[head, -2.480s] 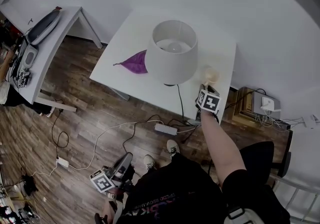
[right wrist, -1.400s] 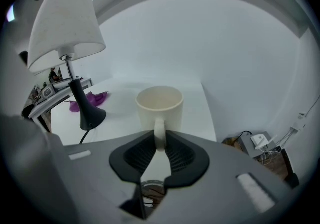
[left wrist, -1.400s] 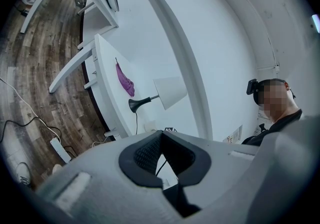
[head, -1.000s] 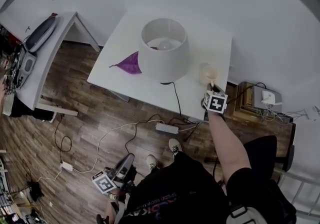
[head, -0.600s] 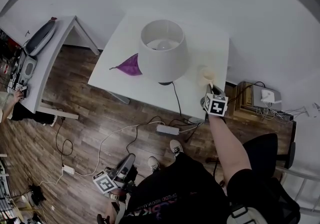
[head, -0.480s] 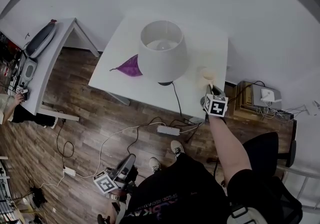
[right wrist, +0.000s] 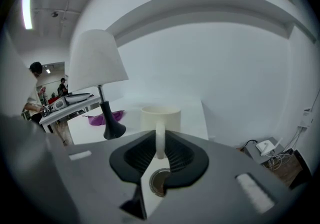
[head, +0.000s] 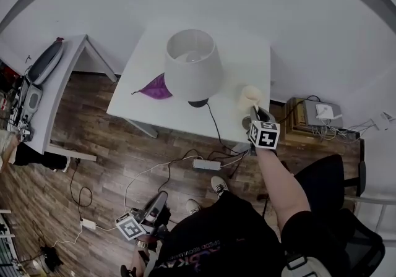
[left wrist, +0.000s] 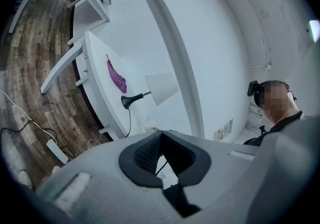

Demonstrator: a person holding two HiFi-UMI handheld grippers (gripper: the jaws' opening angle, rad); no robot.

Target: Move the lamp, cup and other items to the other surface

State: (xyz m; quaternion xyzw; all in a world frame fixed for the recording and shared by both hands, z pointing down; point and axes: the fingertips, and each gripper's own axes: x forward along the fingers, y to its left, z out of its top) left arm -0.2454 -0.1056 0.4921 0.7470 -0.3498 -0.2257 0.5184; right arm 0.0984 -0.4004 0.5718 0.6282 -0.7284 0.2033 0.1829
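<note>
My right gripper (head: pixel 255 113) is shut on the handle of the cream cup (head: pixel 248 96) and holds it just above the front right part of the white table (head: pixel 247 53). In the right gripper view the handle (right wrist: pixel 159 144) stands upright between the pads, with the cup (right wrist: pixel 160 116) beyond them. The lamp (head: pixel 190 65) with its white shade stands mid-table, and a purple cloth (head: pixel 153 88) lies to its left. My left gripper (head: pixel 153 204) hangs low by the person's left side, shut and holding nothing, and it faces the table (left wrist: pixel 97 80) from afar.
A small dark round disc (head: pixel 245 123) lies on the table under the cup. A second white table (head: pixel 62 78) with devices stands at the left. On the wooden floor lie a power strip (head: pixel 205 164) and cables. A box with chargers (head: pixel 317 114) sits at the right.
My right gripper has lifted the cup off the table and drawn it slightly toward the front edge. The left gripper has stayed where it was.
</note>
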